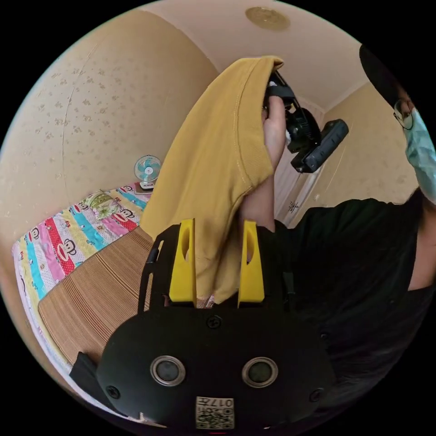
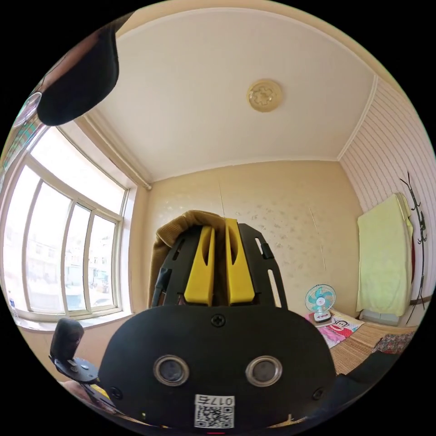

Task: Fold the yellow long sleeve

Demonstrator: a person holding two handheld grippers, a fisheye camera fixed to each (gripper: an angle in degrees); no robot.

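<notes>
A bedroom with pale patterned walls, a bed [image 1: 91, 290] under a woven mat, and a small fan [image 1: 147, 170] beside it. The yellow long sleeve [image 1: 213, 181] hangs in mid-air, lifted high above the bed. The right tool [image 2: 220, 268] is clamped on a fold of it at the top. The left tool [image 1: 217, 265] stands with jaws apart, cloth hanging loosely between them. The knit looks light, soft and floppy; the ribbed hem or a shoulder seam should give the firmest hold. The right gripper view adds a window [image 2: 59, 254]; the left gripper view shows the garment's drape and the person's hand [image 1: 272, 131].
</notes>
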